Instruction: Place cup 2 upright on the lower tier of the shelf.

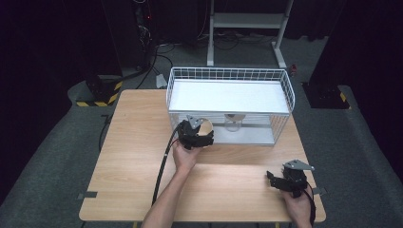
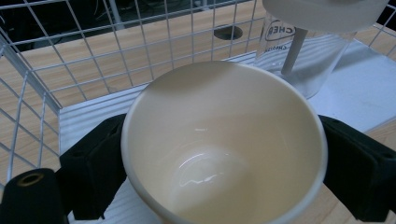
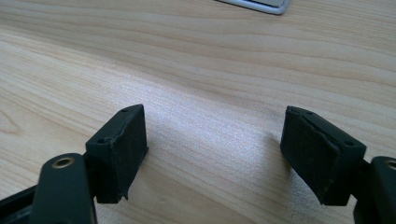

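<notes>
A: Left gripper (image 1: 202, 137) status?

B: Fingers (image 2: 95, 170) clamped on a cream cup (image 2: 224, 149), one on each side of the wall, mouth up. It sits at the near-left opening of the white wire rack (image 1: 285, 88), lower shelf.

A: Anything in the way?

B: Clear plastic cup (image 2: 306, 56) just beyond, far right of the cream one. Right gripper (image 3: 215, 149) spread wide, holding nothing, over the near-right worktop (image 1: 142, 142), well apart.

cream cup (image 2: 224, 149), empty, tilted
</notes>
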Demonstrator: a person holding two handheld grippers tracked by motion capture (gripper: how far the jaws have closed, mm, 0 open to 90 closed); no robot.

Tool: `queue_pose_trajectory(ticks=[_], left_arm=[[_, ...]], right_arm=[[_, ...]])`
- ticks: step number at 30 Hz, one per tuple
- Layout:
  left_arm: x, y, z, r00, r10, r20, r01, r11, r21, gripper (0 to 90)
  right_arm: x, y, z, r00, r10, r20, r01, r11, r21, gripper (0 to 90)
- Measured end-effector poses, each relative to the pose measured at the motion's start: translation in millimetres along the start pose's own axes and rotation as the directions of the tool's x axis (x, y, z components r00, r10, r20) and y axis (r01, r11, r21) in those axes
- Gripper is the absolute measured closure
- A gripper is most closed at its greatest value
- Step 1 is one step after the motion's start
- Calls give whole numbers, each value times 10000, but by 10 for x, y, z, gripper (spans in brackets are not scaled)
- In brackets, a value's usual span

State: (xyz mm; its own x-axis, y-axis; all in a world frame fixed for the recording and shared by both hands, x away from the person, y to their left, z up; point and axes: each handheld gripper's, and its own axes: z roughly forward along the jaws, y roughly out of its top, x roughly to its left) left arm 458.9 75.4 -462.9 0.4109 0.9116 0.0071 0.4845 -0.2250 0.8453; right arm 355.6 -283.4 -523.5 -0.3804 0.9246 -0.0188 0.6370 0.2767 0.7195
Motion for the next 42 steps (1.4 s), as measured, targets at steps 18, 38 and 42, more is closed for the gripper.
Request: queue_pose_trajectory(ticks=[18, 38, 42], left_arm=[[-1, 11, 99, 9995, 136, -299, -142, 9996, -223, 100], [11, -44, 73, 9997, -158, -187, 158, 9999, 7, 90], [0, -62, 62, 9996, -174, -230, 174, 9998, -4, 106]], right_arm=[[2, 1, -1, 10000, 34, -9, -34, 10000, 14, 228], [0, 0, -1, 10000, 1, -6, -1, 10000, 2, 228], [0, 0, 0, 10000, 2, -7, -2, 10000, 1, 229]])
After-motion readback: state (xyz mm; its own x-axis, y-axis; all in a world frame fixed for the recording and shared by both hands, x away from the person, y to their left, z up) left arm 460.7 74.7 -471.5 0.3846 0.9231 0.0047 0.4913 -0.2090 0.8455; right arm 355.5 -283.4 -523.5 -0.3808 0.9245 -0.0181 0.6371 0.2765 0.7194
